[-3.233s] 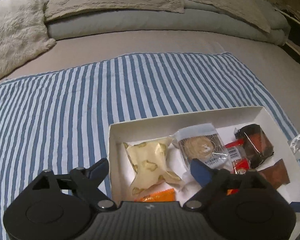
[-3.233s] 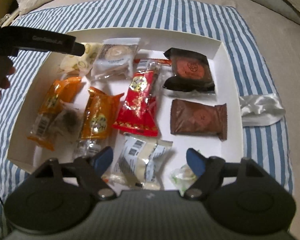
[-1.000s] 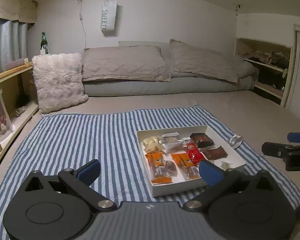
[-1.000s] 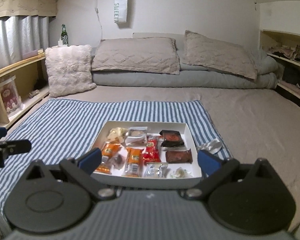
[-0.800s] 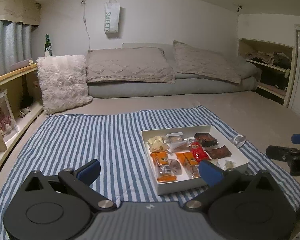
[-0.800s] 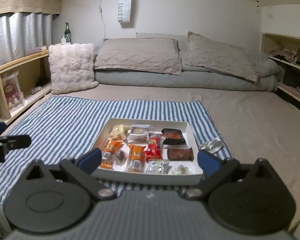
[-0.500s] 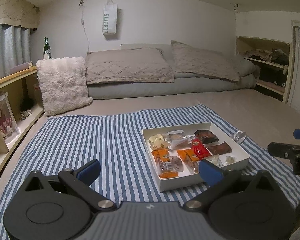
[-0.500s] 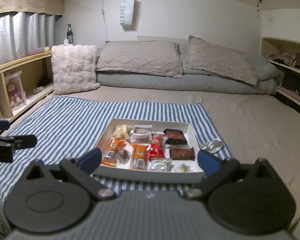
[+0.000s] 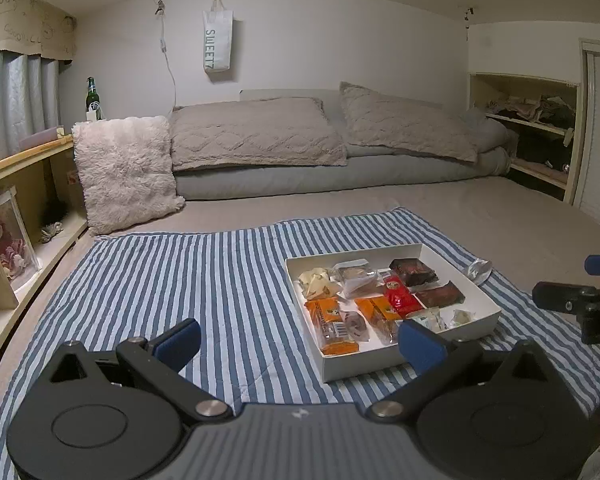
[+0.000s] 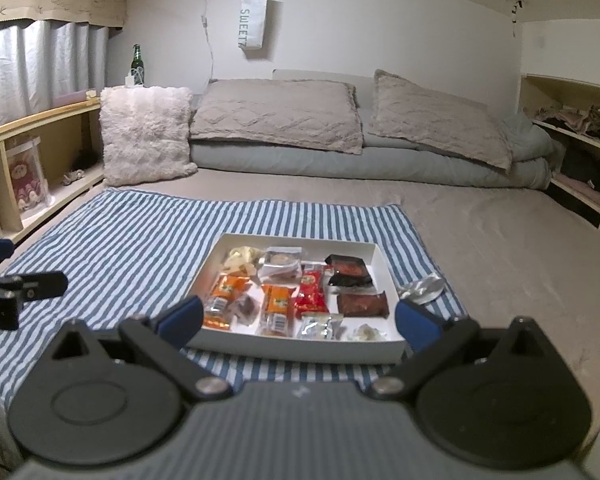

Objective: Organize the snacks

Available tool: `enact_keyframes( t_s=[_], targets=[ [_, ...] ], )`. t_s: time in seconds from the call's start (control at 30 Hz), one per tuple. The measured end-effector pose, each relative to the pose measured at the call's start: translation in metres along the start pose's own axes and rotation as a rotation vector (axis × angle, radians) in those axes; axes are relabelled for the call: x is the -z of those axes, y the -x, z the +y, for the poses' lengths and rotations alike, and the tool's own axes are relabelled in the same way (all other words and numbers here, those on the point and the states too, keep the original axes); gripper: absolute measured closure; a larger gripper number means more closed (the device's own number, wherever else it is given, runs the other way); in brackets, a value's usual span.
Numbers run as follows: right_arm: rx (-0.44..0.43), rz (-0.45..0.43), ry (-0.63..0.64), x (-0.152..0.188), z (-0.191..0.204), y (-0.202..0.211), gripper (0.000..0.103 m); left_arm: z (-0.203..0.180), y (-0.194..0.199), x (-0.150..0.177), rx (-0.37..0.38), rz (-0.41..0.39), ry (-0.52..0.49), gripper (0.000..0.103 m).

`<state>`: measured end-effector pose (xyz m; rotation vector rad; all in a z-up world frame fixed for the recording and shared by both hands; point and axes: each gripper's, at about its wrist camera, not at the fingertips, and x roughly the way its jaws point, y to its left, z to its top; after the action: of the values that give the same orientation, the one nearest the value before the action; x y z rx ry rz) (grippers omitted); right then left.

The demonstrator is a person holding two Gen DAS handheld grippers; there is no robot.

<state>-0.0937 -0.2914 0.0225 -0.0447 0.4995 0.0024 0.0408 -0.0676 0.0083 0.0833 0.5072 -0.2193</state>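
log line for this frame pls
left gripper: open, empty | right gripper: open, empty | snacks: in white box on striped blanket | silver wrapper: outside box

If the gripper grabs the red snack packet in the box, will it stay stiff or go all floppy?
The red snack packet looks like thin, shiny, crinkled film, so it would probably flop and bend. It looks small and flat, so likely light. The glossy wrapper might slip between the fingers. It lies flat in the white box, so it shouldn't roll.

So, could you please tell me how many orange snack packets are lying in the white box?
2. One orange packet lies at the box's near-left corner; the other orange packet sits just right of it, beside the red packet. Nothing appears hidden.
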Motion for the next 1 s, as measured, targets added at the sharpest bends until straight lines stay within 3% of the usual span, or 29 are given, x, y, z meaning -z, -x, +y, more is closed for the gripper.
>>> enact_keyframes(
  t_s=[1.0],
  targets=[
    [0.001, -0.002, -0.002, 0.0004, 0.0027, 0.0011, 0.000, 0.0014, 0.0002, 0.0010, -0.001, 0.003, -0.001, 0.000]
  ],
)
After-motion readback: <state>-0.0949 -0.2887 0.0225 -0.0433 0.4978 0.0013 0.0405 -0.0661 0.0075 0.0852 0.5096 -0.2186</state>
